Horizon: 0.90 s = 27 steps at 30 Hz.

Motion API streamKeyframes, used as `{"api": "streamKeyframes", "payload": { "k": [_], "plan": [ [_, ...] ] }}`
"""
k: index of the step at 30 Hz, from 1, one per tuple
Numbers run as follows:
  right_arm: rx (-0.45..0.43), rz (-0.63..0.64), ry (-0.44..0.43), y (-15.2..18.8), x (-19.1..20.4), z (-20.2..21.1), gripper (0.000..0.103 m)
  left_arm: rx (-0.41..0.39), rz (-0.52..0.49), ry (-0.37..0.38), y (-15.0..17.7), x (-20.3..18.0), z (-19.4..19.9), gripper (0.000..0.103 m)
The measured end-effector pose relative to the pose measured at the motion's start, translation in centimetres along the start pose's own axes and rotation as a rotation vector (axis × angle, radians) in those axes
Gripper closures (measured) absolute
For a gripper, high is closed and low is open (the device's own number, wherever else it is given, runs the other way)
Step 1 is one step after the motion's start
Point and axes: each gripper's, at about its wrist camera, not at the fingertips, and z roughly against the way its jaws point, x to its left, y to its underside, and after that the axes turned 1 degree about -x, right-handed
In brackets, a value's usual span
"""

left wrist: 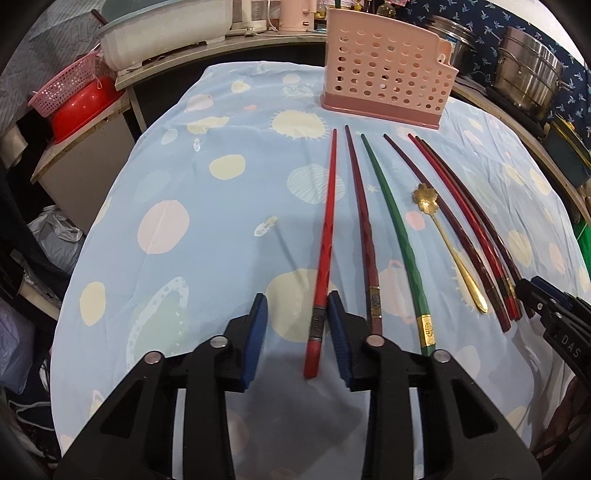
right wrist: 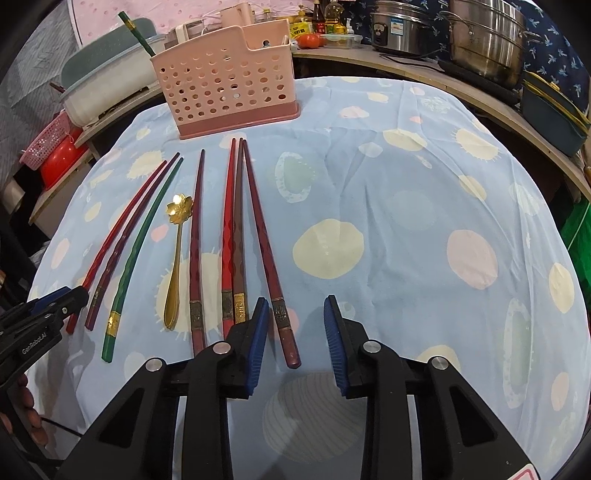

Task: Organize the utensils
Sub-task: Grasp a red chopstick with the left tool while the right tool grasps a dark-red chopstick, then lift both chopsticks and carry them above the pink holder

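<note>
Several chopsticks lie side by side on the blue patterned cloth (left wrist: 207, 229): a red one (left wrist: 325, 240), dark red ones (left wrist: 360, 221), a green one (left wrist: 395, 229), with a gold flower spoon (left wrist: 447, 243) among them. A pink perforated utensil holder (left wrist: 388, 70) stands behind them, also in the right wrist view (right wrist: 225, 74). My left gripper (left wrist: 297, 314) is open, its pads either side of the red chopstick's handle end. My right gripper (right wrist: 295, 321) is open, astride the handle of the rightmost dark red chopstick (right wrist: 266, 240). The spoon (right wrist: 177, 254) lies left of it.
Steel pots (right wrist: 484, 37) and a rice cooker (right wrist: 399, 26) stand on the counter behind. A white tub (left wrist: 166, 33), a pink basket (left wrist: 62, 88) and a red bowl (left wrist: 81, 107) sit at the left. A green chopstick (right wrist: 138, 33) sticks out of the tub.
</note>
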Motion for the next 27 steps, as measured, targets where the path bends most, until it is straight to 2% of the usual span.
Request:
{"api": "streamKeyframes", "payload": {
  "k": [4,7,8,14,27],
  "plan": [
    [-0.002,0.008,0.001,-0.1,0.1,-0.2,0.078,0.004,-0.021,0.016,0.3,-0.4,0.2,0.084],
    [-0.003,0.021,0.001,-0.2,0.4,-0.3,0.087,0.014,-0.025,0.042,0.3,-0.6,0.3,0.095],
    [-0.002,0.027,0.0,-0.2,0.5,-0.3,0.092,0.018,-0.024,0.052,0.3,-0.7,0.3,0.095],
    [-0.001,0.033,-0.015,0.0,0.8,0.1,0.095,0.024,-0.011,0.091,0.1,-0.8,0.9,0.096],
    [-0.109,0.023,-0.06,-2.1,1.5,4.8,0.096,-0.061,0.003,0.124,-2.2,-1.0,5.1,0.096]
  ]
}}
